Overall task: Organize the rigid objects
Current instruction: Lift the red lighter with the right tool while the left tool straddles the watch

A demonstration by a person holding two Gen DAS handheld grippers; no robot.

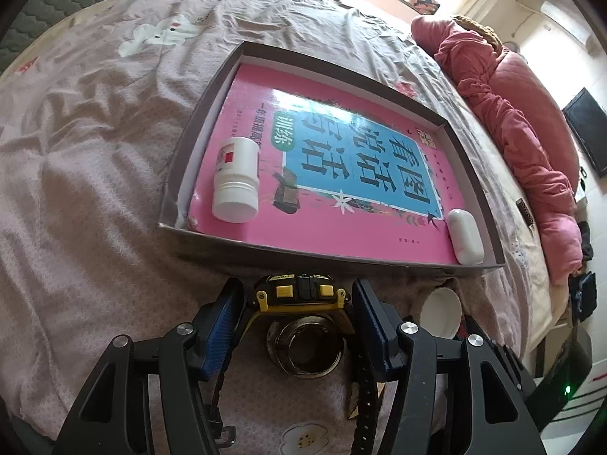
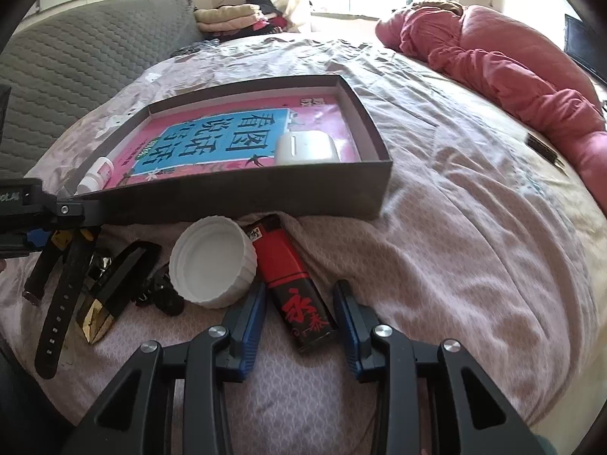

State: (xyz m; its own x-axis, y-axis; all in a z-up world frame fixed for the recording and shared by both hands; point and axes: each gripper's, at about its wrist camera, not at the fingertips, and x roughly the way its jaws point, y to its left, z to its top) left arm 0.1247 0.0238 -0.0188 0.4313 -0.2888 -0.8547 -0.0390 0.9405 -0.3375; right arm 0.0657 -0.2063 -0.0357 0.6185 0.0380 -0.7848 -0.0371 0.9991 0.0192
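Between the right gripper's parted fingers lies the lighter.

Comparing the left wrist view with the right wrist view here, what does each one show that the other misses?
Only the left wrist view shows the yellow-and-black digital watch face between the left gripper fingers, plus a dark round glass ring. Only the right wrist view shows the red-and-black lighter between the open right gripper fingers. Both show the grey cardboard tray, pink book, white lidded bottle, white oval case and white ribbed cap.
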